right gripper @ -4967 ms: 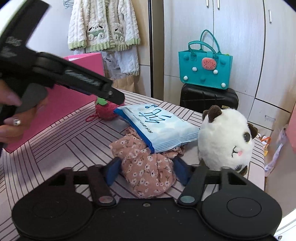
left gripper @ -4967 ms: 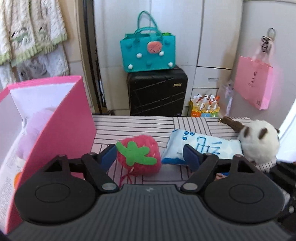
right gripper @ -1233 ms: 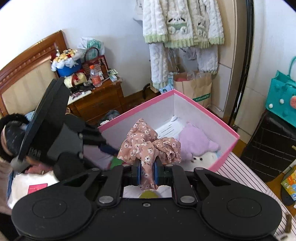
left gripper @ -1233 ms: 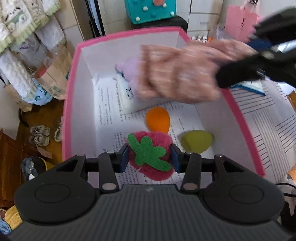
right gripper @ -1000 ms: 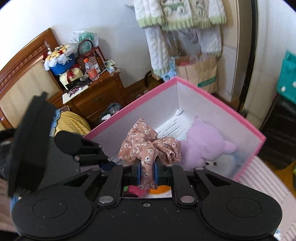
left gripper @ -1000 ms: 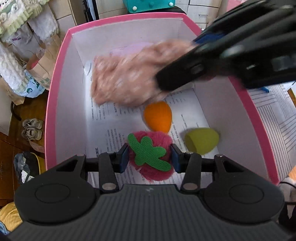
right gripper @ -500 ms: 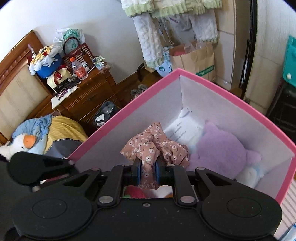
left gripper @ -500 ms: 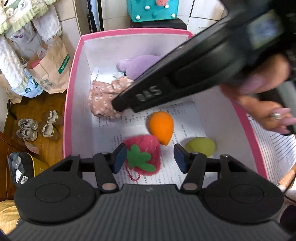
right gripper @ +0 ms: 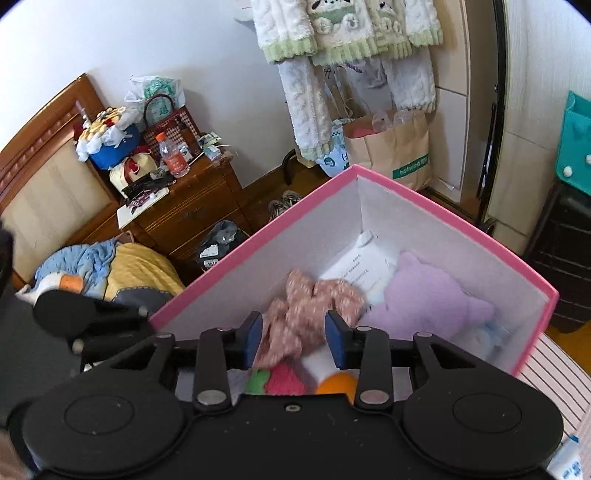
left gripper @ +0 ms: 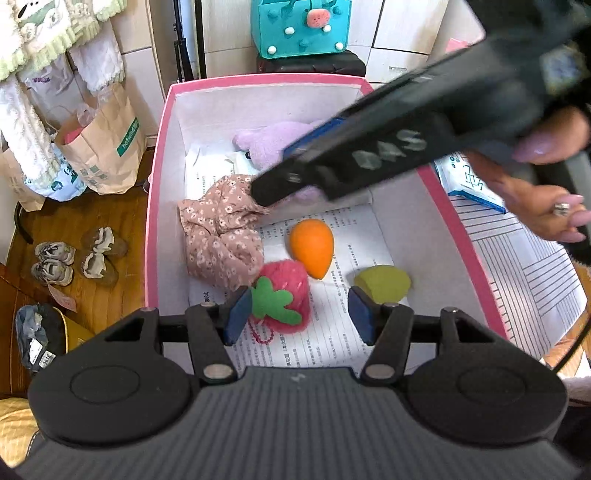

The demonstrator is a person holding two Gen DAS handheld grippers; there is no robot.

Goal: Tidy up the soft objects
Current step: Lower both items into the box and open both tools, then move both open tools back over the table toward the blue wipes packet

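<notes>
Both my grippers are opening over the pink box (left gripper: 155, 206): left gripper (left gripper: 300, 314) has let go of the strawberry (left gripper: 284, 295), lying just ahead toward its left pad. Right gripper (right gripper: 294, 334) frames the floral cloth (right gripper: 314, 299), unpressed. The wipes pack (left gripper: 465, 177) sits outside, nearer my right hand (left gripper: 543, 192).

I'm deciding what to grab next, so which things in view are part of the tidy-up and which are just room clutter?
Part of the job: pink box; in it the floral cloth, strawberry plush, orange sponge, green sponge, purple plush. Wipes pack on the striped table may be next.

Just lying about: paper bag, shoes, teal bag, hanging clothes.
</notes>
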